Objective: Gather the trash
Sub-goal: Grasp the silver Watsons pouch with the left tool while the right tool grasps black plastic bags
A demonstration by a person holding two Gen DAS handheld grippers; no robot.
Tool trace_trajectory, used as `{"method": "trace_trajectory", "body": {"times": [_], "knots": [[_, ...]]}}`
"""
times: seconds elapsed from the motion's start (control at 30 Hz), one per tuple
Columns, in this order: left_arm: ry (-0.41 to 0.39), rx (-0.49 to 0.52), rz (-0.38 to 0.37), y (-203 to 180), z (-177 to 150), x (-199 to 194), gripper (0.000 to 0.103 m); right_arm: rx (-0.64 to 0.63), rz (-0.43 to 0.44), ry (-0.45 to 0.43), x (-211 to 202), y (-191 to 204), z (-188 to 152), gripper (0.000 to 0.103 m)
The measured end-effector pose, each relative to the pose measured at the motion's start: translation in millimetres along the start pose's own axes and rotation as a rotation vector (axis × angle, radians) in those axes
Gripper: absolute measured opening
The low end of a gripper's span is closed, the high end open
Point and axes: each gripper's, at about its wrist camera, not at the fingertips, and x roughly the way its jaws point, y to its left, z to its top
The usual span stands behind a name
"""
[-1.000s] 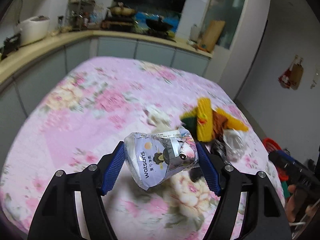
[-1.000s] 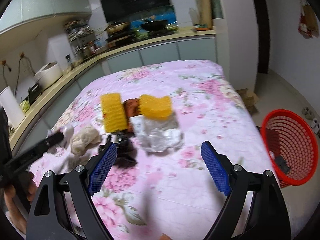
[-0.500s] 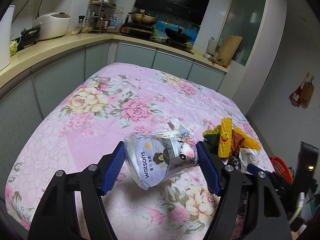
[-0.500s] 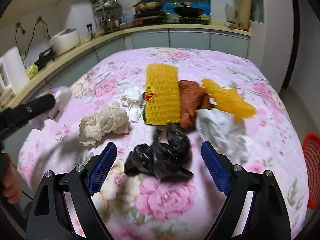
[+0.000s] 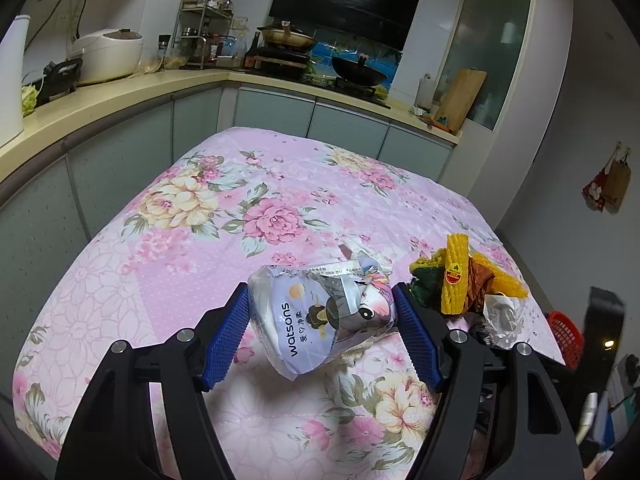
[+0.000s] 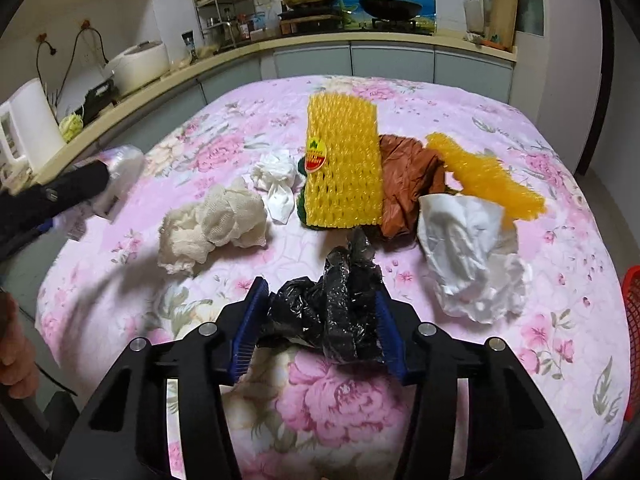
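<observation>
**Trash on floral surface: two items in grasp**

While the left tool (image 5: 322,322) held a crumpled Watsons wrapper (image 5: 320,312) clamped between its blue pads above the floral surface (image 5: 240,216), the right tool (image 6: 320,322) was closed on a black plastic bag (image 6: 336,312) resting there. Beyond it lay yellow foam netting (image 6: 344,168), brown plastic (image 6: 408,176), white paper (image 6: 468,248), a cream cloth (image 6: 212,228). A red basket (image 6: 632,320) stood at right.

Beyond your claw you see a rice cooker (image 5: 105,55) on the worktop (image 5: 120,96), a wok (image 5: 359,73) and a cutting board (image 5: 460,100).
</observation>
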Motion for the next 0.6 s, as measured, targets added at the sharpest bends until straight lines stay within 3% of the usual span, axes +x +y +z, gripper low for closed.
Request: {"method": "trace_trajectory", "body": {"times": [0.6], "knots": [[-0.054, 0.088, -0.002, -37, -3, -12, 0.069, 0.065, -0.028, -0.179, -81, -29, 7, 0.050]]}}
